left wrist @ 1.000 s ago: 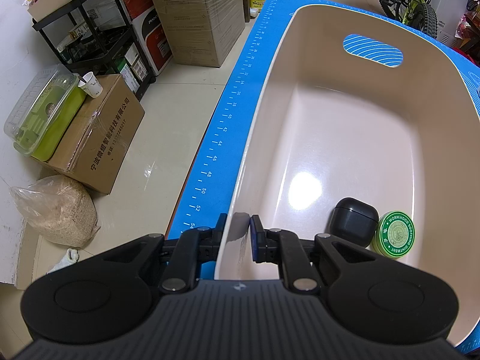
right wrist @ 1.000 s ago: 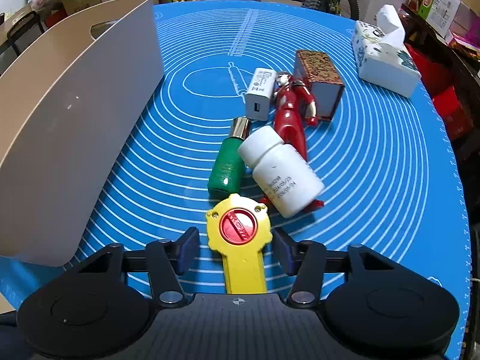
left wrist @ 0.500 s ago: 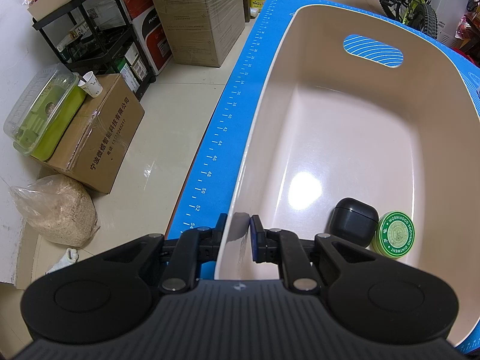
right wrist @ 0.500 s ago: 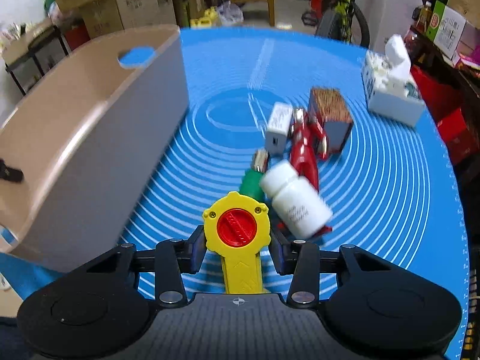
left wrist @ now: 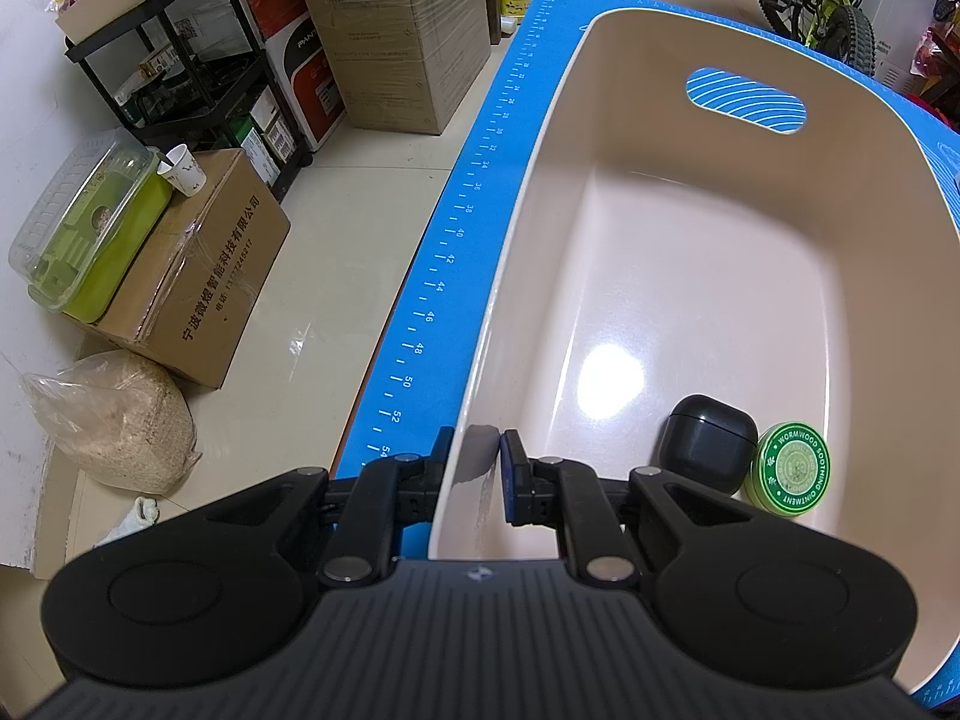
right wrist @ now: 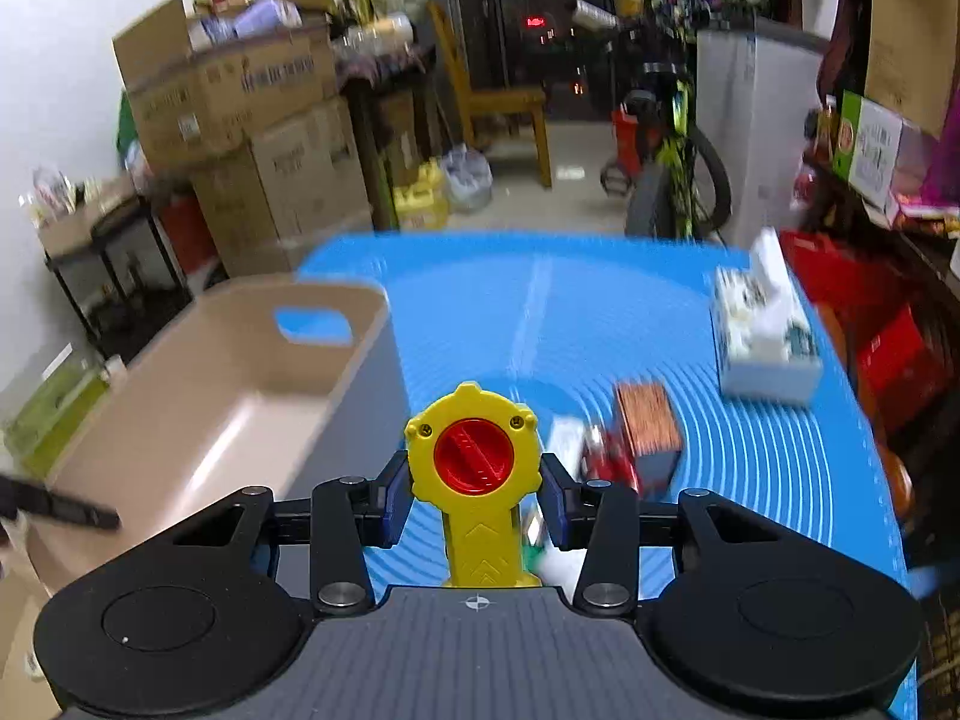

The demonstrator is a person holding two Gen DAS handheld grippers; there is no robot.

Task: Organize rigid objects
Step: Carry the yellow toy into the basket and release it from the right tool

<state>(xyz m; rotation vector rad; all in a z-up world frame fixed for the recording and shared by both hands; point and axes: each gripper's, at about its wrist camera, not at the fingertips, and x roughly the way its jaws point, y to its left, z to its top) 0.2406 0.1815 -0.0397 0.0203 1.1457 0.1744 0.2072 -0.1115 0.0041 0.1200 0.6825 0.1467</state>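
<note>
My left gripper [left wrist: 474,462] is shut on the near rim of the beige bin [left wrist: 708,276], which stands on the blue mat [left wrist: 468,228]. Inside the bin lie a black case [left wrist: 705,450] and a green ointment tin [left wrist: 795,474]. In the right wrist view my right gripper [right wrist: 474,495] is shut on a yellow toy with a red dial [right wrist: 474,468], held up above the mat [right wrist: 600,312]. The bin [right wrist: 210,396] sits to its left. Behind the toy lie a red figure [right wrist: 612,462], a brown-topped box [right wrist: 651,426] and a white charger [right wrist: 561,438], all blurred.
A tissue box [right wrist: 765,330] stands on the mat's far right. Off the table's left edge are cardboard boxes [left wrist: 186,294], a sack of grain [left wrist: 114,420], a black shelf [left wrist: 180,66] and a green lidded container [left wrist: 84,234]. A bicycle [right wrist: 672,168] stands behind the table.
My right gripper closed on the yellow toy and lifted it off the mat, tilting upward so more of the room shows. The left gripper has stayed clamped on the bin's rim.
</note>
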